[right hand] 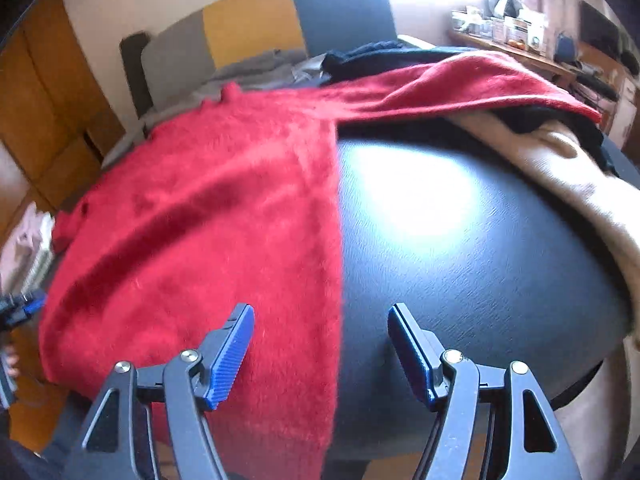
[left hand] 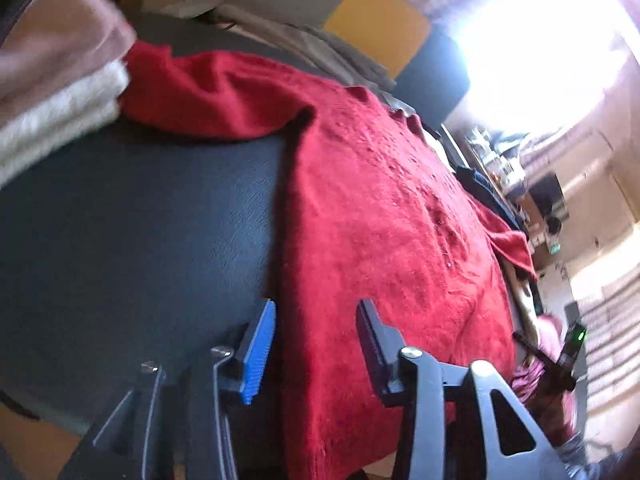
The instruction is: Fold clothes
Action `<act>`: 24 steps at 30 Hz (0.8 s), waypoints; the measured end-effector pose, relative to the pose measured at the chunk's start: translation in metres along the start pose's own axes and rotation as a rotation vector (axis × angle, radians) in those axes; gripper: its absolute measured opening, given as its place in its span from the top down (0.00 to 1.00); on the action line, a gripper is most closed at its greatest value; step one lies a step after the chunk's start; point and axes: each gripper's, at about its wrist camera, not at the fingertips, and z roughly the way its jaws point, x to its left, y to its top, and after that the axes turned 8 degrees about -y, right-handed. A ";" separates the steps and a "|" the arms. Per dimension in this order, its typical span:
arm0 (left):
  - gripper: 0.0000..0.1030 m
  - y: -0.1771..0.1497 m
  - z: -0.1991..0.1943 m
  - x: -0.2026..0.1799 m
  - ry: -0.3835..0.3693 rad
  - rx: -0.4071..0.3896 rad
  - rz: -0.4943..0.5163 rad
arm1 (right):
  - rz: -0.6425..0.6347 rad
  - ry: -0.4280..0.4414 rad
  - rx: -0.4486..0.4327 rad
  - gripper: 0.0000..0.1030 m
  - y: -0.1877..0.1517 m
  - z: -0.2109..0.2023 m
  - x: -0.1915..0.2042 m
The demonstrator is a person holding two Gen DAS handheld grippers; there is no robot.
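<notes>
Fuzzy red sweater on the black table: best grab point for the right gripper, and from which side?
Take the fuzzy red sweater at its straight side edge where it meets the bare black table, near the hem. Come from the bare-table side, low, one finger sliding under: the edge lies flat, single and unobstructed. The right gripper is open just above it.

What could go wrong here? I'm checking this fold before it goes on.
1. The sweater hangs over the table's near edge; both grippers, left and right, are open and hold nothing, so it may slide off.
2. One sleeve lies on the dark and beige clothes at the far side; pulling it could drag them along.
3. The other sleeve touches the folded stack and might topple it.
</notes>
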 end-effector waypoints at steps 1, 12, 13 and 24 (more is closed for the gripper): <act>0.51 -0.001 0.003 0.001 -0.003 0.001 -0.005 | -0.050 -0.035 -0.014 0.39 -0.004 0.000 0.008; 0.87 -0.007 0.030 -0.038 0.230 0.102 0.226 | -0.202 -0.107 0.004 0.87 -0.003 0.000 0.031; 0.88 -0.007 0.030 -0.038 0.230 0.113 0.225 | -0.226 -0.132 0.014 0.87 -0.005 -0.001 0.030; 0.81 0.000 0.001 -0.056 0.246 0.001 0.225 | -0.257 -0.167 0.053 0.67 0.001 -0.018 0.021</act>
